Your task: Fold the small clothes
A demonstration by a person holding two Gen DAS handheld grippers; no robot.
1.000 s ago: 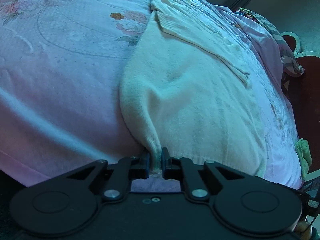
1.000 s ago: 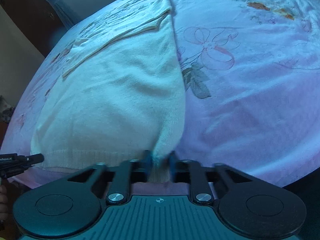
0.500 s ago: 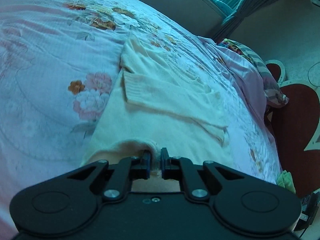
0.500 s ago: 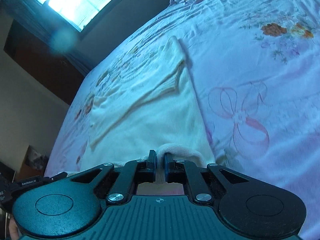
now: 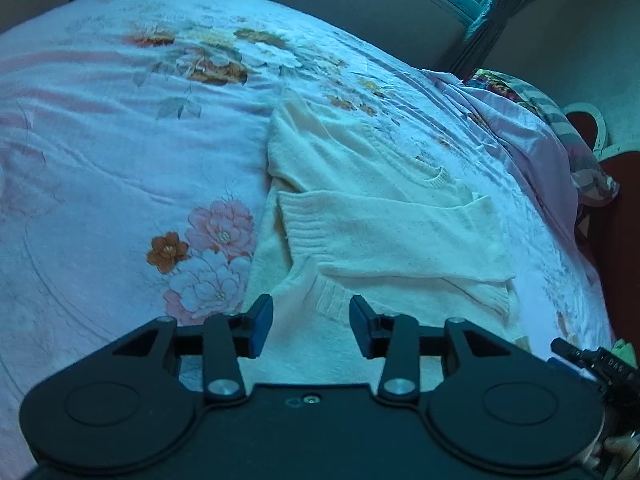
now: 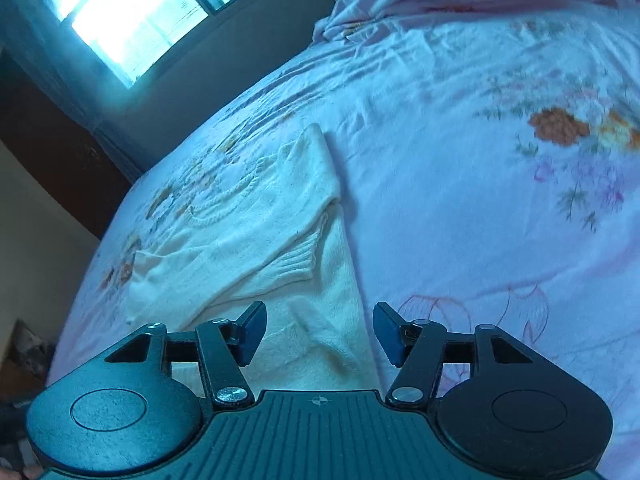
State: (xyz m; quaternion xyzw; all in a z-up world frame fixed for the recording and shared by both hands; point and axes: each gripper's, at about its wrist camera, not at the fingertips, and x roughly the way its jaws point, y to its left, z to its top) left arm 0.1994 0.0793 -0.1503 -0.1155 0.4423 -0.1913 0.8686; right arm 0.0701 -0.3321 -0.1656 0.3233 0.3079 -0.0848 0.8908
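Observation:
A small cream knit sweater [image 5: 384, 232] lies on the floral bedsheet [image 5: 120, 160], its sleeves folded across the body and its bottom part doubled up over it. My left gripper [image 5: 311, 322] is open and empty, just above the folded-over ribbed hem [image 5: 332, 300]. The sweater also shows in the right wrist view [image 6: 272, 232]. My right gripper [image 6: 319, 330] is open and empty over the sweater's right-hand folded edge [image 6: 332, 344].
The bedsheet [image 6: 480, 200] spreads wide to the right of the sweater. A bunched pink and striped cover [image 5: 560, 148] lies at the bed's far right edge, with the floor beyond. A bright window [image 6: 132, 20] is at the back.
Both grippers carried the sweater's bottom hem up and forward over the body, then opened and let it go. The sweater now lies folded shorter.

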